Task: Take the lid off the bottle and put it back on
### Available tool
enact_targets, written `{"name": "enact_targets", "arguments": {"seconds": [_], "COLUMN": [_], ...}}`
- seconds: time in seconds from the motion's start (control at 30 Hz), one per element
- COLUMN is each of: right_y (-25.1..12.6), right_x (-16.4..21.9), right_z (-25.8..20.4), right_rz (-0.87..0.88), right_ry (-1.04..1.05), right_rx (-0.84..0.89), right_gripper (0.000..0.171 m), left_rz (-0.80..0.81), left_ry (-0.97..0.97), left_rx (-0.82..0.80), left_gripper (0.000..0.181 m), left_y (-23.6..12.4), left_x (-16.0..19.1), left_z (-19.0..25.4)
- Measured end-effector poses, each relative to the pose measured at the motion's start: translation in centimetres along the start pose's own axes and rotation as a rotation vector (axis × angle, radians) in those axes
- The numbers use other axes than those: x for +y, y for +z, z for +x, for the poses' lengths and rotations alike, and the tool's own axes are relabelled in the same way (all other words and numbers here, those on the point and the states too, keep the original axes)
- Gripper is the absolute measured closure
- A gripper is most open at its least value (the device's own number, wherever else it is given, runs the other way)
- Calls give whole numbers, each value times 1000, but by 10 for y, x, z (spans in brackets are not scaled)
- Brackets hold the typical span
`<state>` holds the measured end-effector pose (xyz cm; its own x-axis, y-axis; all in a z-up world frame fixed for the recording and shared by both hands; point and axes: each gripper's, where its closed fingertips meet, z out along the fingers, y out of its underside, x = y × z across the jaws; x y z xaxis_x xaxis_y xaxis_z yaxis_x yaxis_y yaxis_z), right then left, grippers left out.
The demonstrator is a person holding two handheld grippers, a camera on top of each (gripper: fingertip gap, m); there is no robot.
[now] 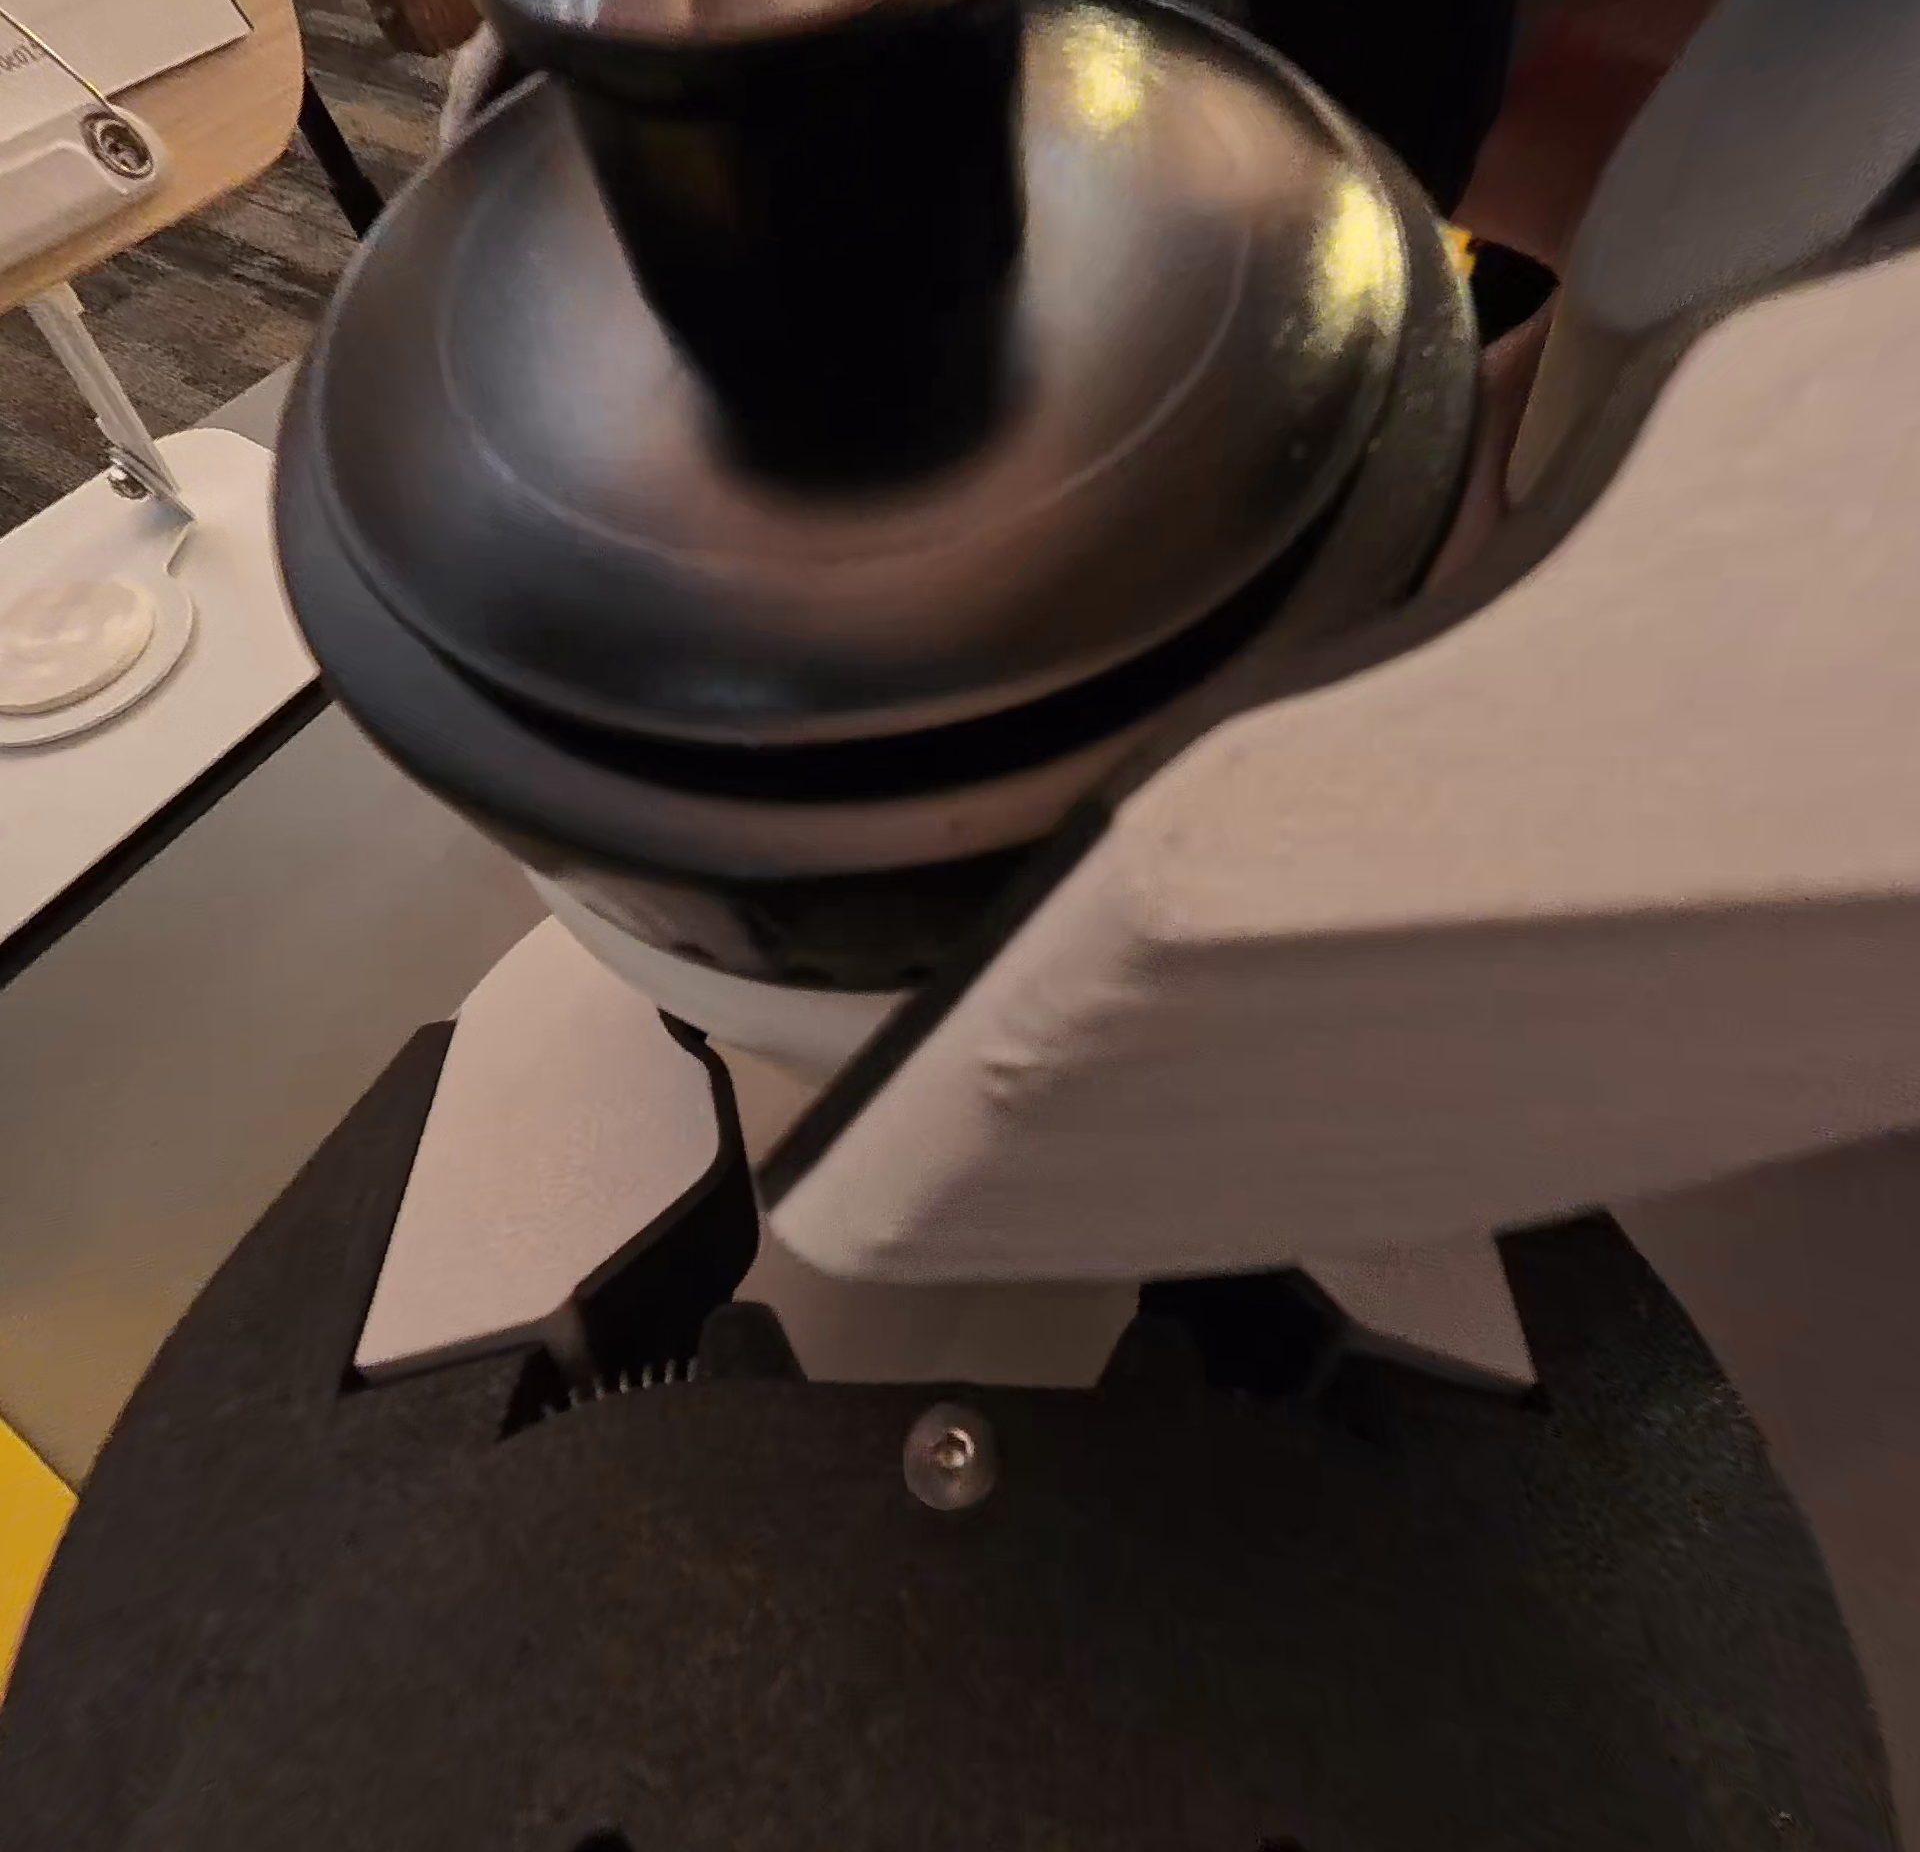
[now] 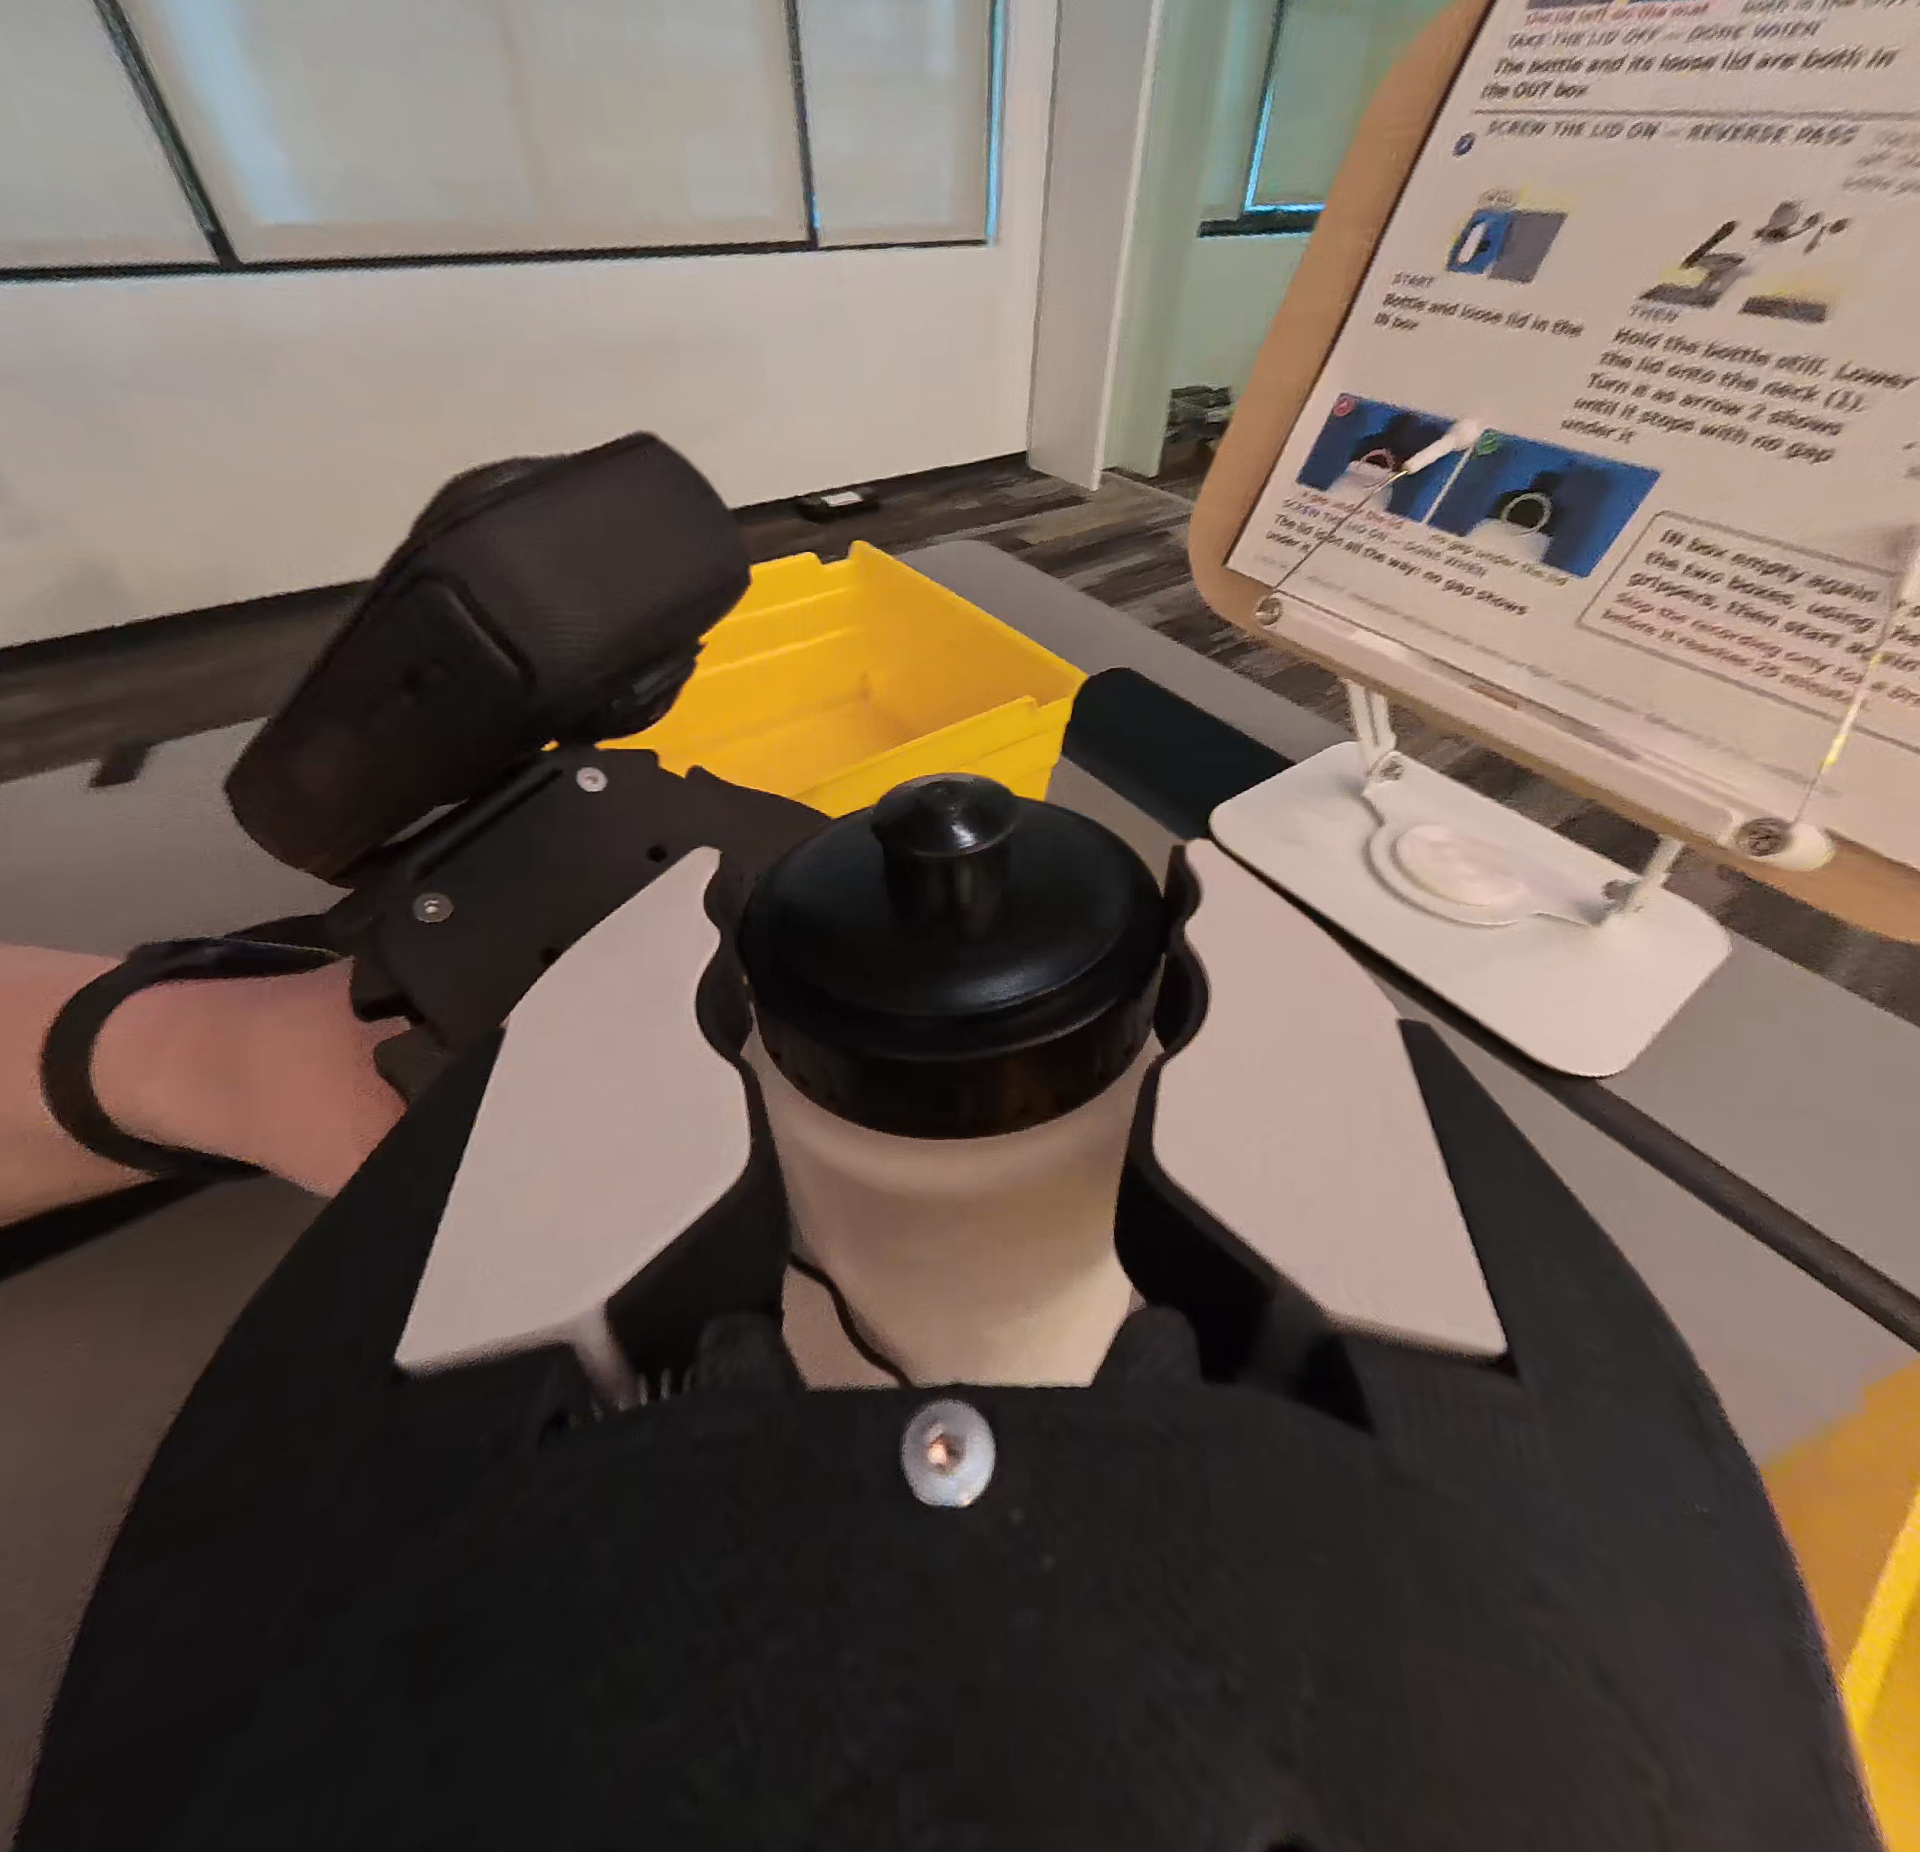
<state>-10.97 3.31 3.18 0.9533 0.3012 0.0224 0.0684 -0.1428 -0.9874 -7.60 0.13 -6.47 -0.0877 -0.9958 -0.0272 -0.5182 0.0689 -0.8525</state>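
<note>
A white bottle [image 2: 935, 1241] with a black domed lid [image 2: 951, 971] and spout stands upright between my grippers. My right gripper [image 2: 951, 935] is shut on the lid, its notched grey fingers [image 2: 613, 1075] on both sides of the rim. In the left wrist view the lid [image 1: 831, 555] fills the frame, blurred, with the white bottle neck [image 1: 727, 971] under it. My left gripper [image 1: 831, 1002] appears shut on the bottle just below the lid. The right gripper's finger [image 1: 1351, 919] crosses in front and hides my left gripper's right finger. The left gripper's black body [image 2: 540, 846] shows at left.
An open yellow bin [image 2: 894, 690] stands behind the bottle on the grey table [image 2: 1714, 1179]. A board with a printed sheet [image 2: 1662, 348] on a white stand [image 2: 1455, 898] is at right, also in the left wrist view [image 1: 94, 607]. Another yellow bin's corner [image 2: 1870, 1594] is at lower right. A hand [image 2: 208, 1075] holds the left gripper.
</note>
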Motion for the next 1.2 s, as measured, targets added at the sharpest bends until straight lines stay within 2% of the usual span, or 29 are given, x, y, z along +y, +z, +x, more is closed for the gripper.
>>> {"name": "enact_targets", "arguments": {"seconds": [0.07,0.17,0.23,0.3,0.43,0.6,0.67,0.73,0.87,0.93,1.07,1.2], "right_y": [1,-5,-12,-17,-15,-4,-3,-4,-20,-24,-23,-15], "right_x": [1,8,12,8,7,3,3,2,-9,-3,3,2], "right_z": [0,-12,-7,-8,-8,-1,-1,-3,-12,-13,-17,-7], "right_rz": [-27,-110,-150,-123,-129,-74,-65,-91,-46,-97,-136,-133], "right_ry": [-28,-42,-61,-107,-129,-68,-87,-122,-97,-95,-166,-99], "right_rx": [-36,-289,-346,-372,-325,-52,-2,-62,-331,-393,-382,-252], "right_gripper": [93,82,85,97,97,97,97,98,97,96,95,96], "left_rz": [5,-4,-6,-5,-20,-14,-18,-10,-12,-9,9,52], "left_ry": [5,32,44,68,61,-23,-15,-3,87,120,144,63], "left_rx": [18,42,55,71,55,13,7,18,54,59,76,40], "left_gripper": [90,90,90,90,90,90,91,91,90,90,90,91], "left_y": [0,0,0,0,-1,-1,-2,-2,0,1,2,4], "left_x": [0,0,0,0,1,2,2,2,0,0,-2,-5], "left_z": [0,3,4,7,5,-3,-4,-4,5,10,14,7]}}
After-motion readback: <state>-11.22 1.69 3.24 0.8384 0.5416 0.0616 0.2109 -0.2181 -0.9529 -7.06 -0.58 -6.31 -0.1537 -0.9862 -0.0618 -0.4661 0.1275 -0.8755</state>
